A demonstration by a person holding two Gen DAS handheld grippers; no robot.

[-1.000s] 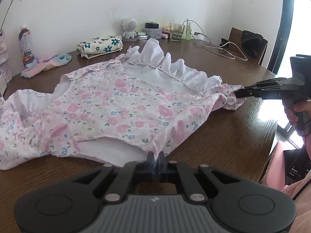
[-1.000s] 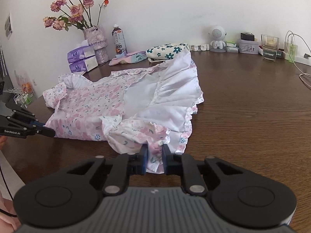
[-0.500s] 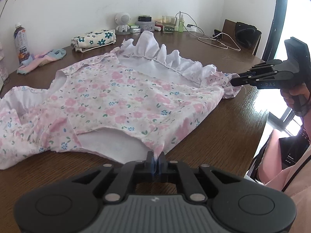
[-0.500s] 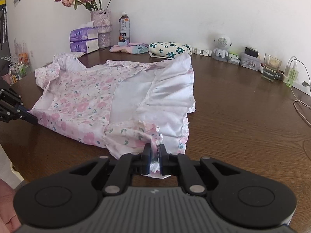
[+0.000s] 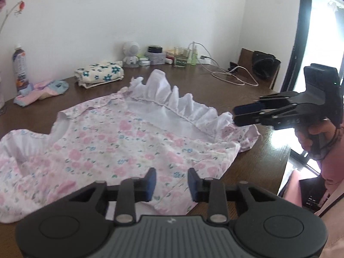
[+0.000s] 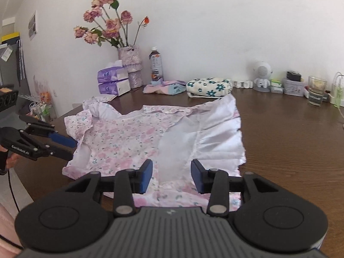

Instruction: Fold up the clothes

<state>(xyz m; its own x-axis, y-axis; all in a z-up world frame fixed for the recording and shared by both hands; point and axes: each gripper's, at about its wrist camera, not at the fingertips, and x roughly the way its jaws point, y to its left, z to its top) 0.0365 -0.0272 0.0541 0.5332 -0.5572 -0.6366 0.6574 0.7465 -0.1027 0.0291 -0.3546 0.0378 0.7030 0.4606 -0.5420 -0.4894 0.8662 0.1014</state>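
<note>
Presently: floral dress lay at desk's near edge, one lengthwise fold made; left gripper and right gripper gaped wide, empty; further folds remained.

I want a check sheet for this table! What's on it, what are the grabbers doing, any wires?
Surface: brown wooden table, bare on its right side.
Job's things: floral dress spread flat, white ruffle hem turned up.
Clutter: folded cloth, bottle, vase, tissue packs, glass, small robot figure.
Grippers: left gripper open over the dress; right gripper open, holding nothing.
Cables: white cable at the table's far corner.
Surroundings: white wall, bright window, chair.
</note>
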